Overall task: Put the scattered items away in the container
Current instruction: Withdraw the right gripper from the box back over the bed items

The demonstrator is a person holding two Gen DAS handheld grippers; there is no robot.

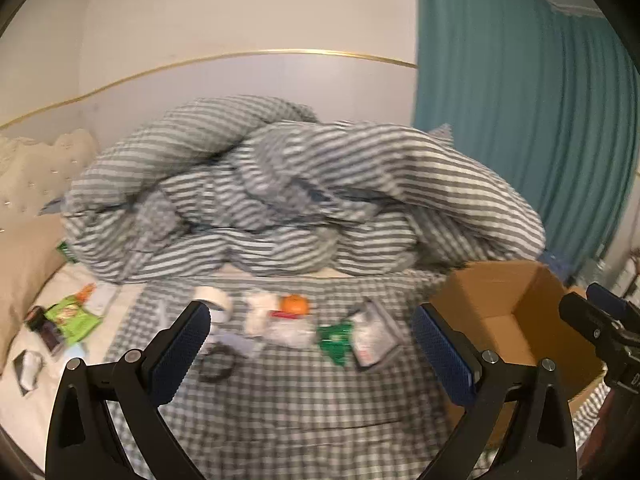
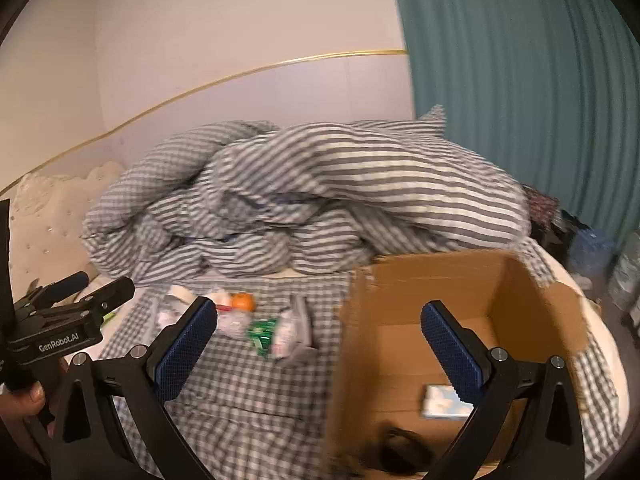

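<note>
Both grippers hang above the bed [image 1: 280, 400] with nothing held: the left gripper [image 1: 310, 344] has its fingers spread wide apart, and the right gripper [image 2: 320, 344] likewise stands agape over the near wall of the cardboard box [image 2: 420, 288]. The box sits at about three o'clock from the scattered items and already holds a pale blue packet [image 2: 444, 402] and a dark object at its near edge that is too blurred to name. Items not yet gathered lie in a loose cluster on the checked sheet around twelve o'clock of the left gripper: a small orange [image 1: 295, 305], a green sachet [image 1: 336, 338], a clear-wrapped packet [image 1: 374, 334], a roll of white tape [image 1: 214, 300] and a black loop [image 1: 216, 364]. More wrappers lie off at nine o'clock near the pillow [image 1: 20, 272]. The step in hand looks like a return between drops. Next, one gripper should probably descend on a cluster item, close around it and carry it rightward to the box.
</note>
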